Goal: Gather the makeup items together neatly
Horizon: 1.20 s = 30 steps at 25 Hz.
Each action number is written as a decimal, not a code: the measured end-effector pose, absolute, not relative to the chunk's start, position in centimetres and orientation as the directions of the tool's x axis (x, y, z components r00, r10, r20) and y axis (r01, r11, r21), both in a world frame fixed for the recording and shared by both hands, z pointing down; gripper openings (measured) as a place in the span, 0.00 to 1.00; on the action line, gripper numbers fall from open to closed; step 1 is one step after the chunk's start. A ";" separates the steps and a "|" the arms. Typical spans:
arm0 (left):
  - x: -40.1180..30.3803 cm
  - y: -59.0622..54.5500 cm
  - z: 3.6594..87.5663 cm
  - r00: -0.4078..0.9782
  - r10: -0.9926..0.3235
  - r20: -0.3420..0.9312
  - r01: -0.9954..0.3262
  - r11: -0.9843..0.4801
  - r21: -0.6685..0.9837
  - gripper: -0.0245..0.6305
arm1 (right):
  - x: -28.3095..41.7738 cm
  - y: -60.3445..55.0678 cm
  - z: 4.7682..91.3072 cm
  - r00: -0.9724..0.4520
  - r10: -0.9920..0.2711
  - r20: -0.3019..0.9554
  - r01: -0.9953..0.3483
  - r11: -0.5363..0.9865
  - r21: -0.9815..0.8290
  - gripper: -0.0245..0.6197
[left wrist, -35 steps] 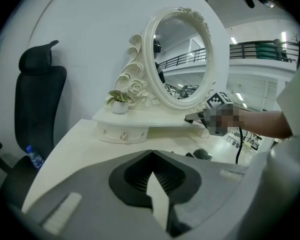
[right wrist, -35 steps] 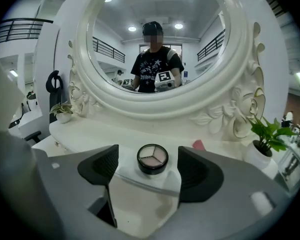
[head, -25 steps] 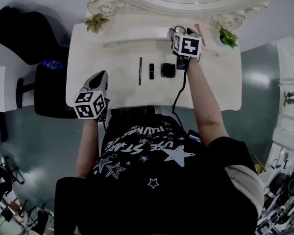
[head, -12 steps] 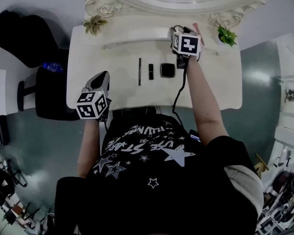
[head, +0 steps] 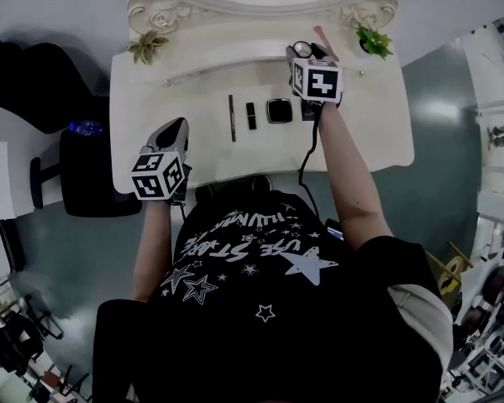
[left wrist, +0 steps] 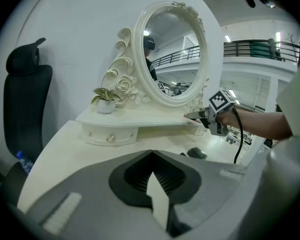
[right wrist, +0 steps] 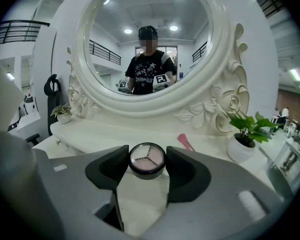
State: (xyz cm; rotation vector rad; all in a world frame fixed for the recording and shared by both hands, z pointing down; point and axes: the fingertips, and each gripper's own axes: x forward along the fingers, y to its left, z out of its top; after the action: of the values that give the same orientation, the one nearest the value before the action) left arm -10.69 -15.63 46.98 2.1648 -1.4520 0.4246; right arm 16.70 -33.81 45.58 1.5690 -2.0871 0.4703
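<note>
Right tool [right wrist: 147, 165] has just closed on eyeshadow pot [right wrist: 147, 157], lid facing the person.

Mirror [head: 269, 2]: set at table's [head: 378, 133] twelve o'clock.
Potted plant [head: 145, 47]: placed at eleven o'clock.
Second plant [head: 371, 40]: placed at one o'clock.

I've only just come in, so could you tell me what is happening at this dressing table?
A person is tidying makeup on the table with two hand-held grippers. The right gripper has just been closing its jaws and now grips a round eyeshadow pot, near the mirror. The left gripper is shut and empty, idle by the table's front left edge. A pencil, a lipstick and a square compact lie in a row mid-table; the pot has not joined them yet.
</note>
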 end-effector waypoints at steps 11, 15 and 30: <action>-7.8 -15.0 47.9 0.486 -0.692 0.534 -0.872 -0.428 0.240 0.04 | 21.1 -27.2 48.1 -0.132 -0.791 0.597 -0.984 0.176 0.015 0.45; -7.0 -14.9 48.2 0.512 -0.667 0.542 -0.855 -0.458 0.244 0.04 | 21.7 -25.1 49.6 -0.122 -0.778 0.616 -0.987 0.162 0.009 0.45; -5.8 -13.7 49.7 0.544 -0.609 0.578 -0.830 -0.493 0.261 0.04 | 20.7 -21.7 55.5 -0.156 -0.686 0.710 -0.978 0.209 -0.013 0.45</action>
State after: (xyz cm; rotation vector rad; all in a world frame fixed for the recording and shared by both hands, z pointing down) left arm -5.80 -13.73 49.71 2.2665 -1.1607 0.5673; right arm 20.74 -21.68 55.51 1.5392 -1.9133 0.6566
